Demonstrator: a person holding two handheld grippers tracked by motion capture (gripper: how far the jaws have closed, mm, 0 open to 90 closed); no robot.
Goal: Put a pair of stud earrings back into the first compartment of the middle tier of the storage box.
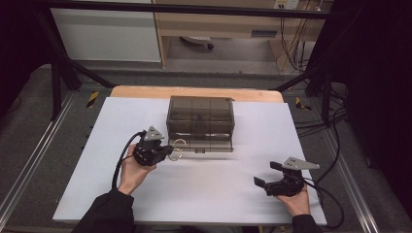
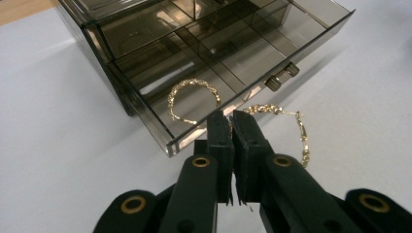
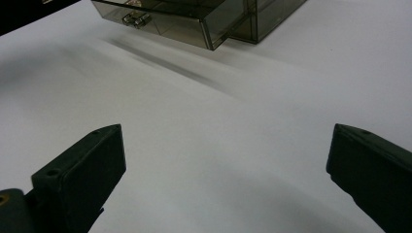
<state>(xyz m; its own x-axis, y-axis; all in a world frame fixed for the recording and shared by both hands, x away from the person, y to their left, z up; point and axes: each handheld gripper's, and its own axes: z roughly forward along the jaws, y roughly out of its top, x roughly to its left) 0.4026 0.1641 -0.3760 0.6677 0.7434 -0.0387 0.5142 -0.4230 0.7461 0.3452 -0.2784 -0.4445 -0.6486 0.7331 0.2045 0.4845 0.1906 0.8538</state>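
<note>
A white sheet (image 1: 204, 194) covers the wooden table (image 1: 194, 92). Grey floor (image 1: 29, 126) surrounds it; beyond the far edge stand a white cabinet (image 1: 107, 34) and hanging cables (image 1: 291, 43).

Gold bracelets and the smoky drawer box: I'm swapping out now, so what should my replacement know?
Left claw: shut on a gold chain bracelet, held at the front edge of the open drawer of the smoky transparent plastic box.
Right claw: open, holding nothing, over the white table sheet.
Done: one twisted gold bracelet lies in the drawer.
Left: probably place the held bracelet in, then shut the drawer.
</note>
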